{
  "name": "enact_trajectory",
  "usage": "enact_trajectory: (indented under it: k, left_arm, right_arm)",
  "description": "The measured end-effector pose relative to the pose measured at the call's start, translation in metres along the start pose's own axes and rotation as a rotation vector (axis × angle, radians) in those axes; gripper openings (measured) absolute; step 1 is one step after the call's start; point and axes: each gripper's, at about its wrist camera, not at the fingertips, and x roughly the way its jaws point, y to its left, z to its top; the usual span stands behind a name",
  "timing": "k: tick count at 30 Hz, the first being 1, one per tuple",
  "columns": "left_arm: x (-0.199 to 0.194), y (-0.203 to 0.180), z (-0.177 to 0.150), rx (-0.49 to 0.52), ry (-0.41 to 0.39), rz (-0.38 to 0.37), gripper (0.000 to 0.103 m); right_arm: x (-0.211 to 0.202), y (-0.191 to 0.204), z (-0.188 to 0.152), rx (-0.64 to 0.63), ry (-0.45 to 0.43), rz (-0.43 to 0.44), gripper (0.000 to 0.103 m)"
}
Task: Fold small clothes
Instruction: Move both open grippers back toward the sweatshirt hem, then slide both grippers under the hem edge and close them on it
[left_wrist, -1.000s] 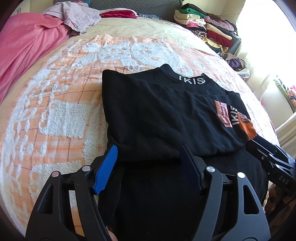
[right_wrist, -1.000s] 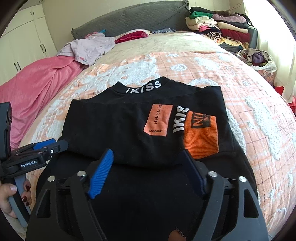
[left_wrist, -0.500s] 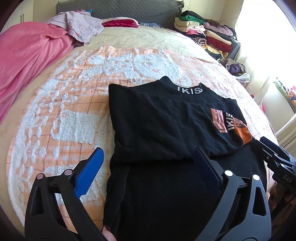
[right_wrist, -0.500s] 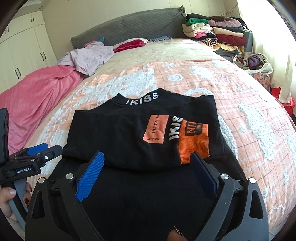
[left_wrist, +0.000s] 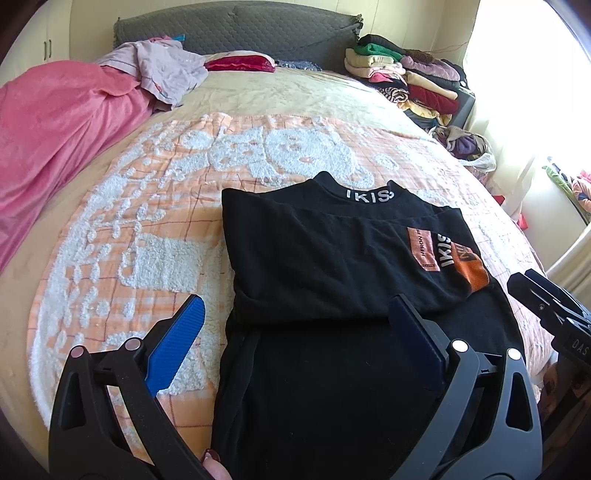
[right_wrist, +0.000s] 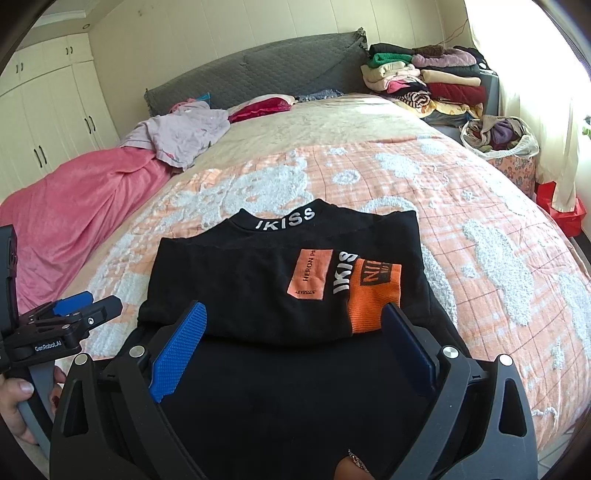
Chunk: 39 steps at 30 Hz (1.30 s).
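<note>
From my left gripper (left_wrist: 295, 332), jaws wide and empty, the black shirt (left_wrist: 332, 258) lies flat ahead, its folded edge running crosswise.

From my right gripper (right_wrist: 295, 339), equally wide and empty, that edge sits just ahead, equally near.

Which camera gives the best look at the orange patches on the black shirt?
The right wrist view. There the orange patches sit near the middle of the black shirt, facing the camera, lettering mostly readable. The left wrist view shows the same patches off to the right, slanted, squeezed and harder to read.
</note>
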Motion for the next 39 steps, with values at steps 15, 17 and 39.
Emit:
enact_trajectory:
  k: [15, 17, 39]
  left_arm:
    - [-0.021, 0.002, -0.017, 0.005, -0.015, 0.026, 0.093]
    - [-0.024, 0.003, -0.022, 0.002, -0.015, 0.029, 0.093]
    - [-0.031, 0.022, -0.072, -0.043, 0.041, 0.072, 0.093]
  right_arm:
    - [-0.033, -0.008, -0.013, 0.004, -0.032, -0.011, 0.095]
    - [-0.036, -0.010, -0.016, 0.005, -0.030, -0.012, 0.095]
    - [-0.051, -0.037, -0.070, 0.003, 0.047, -0.064, 0.095]
